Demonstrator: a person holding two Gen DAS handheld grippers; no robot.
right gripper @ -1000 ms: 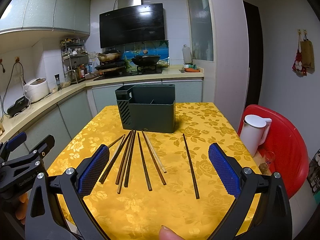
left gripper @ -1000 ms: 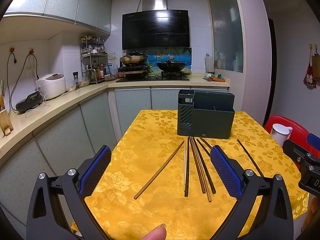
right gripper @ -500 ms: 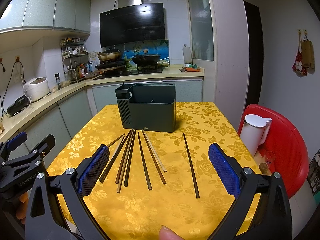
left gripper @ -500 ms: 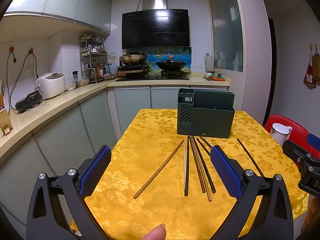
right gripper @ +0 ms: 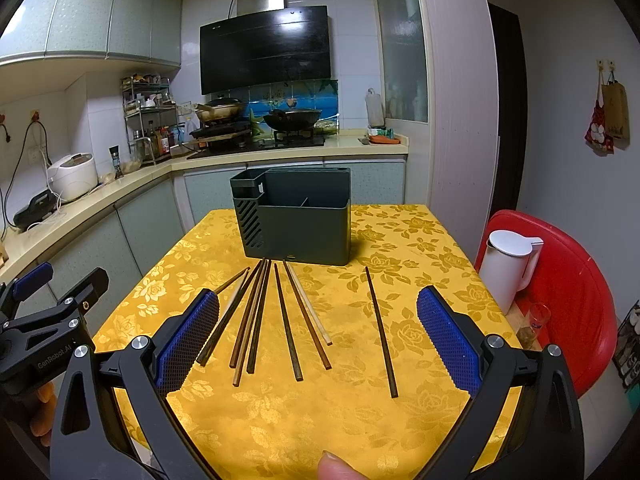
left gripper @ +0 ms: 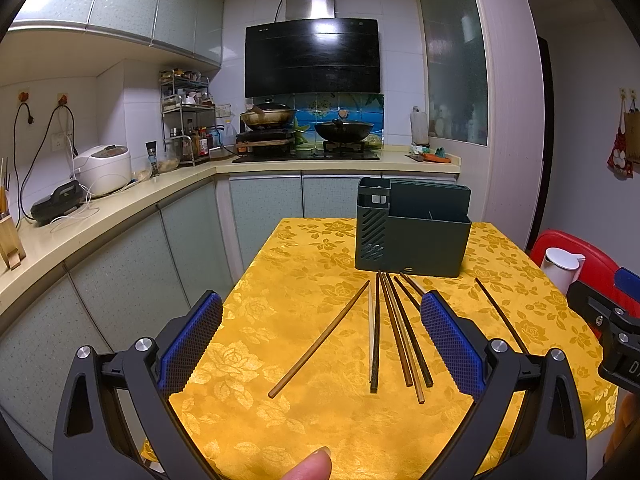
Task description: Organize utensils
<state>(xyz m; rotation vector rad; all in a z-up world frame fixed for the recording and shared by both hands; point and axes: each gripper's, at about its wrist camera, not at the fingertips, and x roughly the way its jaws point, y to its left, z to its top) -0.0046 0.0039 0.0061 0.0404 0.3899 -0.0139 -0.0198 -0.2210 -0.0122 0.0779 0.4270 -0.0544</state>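
Both jaws gape wide and empty: left gripper (left gripper: 320,340) and right gripper (right gripper: 318,338) hover over the chopsticks (right gripper: 286,322). These lie fanned on the yellow desk (right gripper: 420,240), long axes pointing toward the dark green utensil holder (right gripper: 296,216) beyond.

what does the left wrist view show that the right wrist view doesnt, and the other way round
Only the left wrist view: the wooden block on the counter's near end, and the right gripper at its right edge.

Only the right wrist view: a small glass below the jug, and the left gripper at its left edge.

Both: the chopsticks fanned on the yellow cloth, the dark holder behind them, the jug, the red chair, the stove and woks. Each gripper is open and empty.
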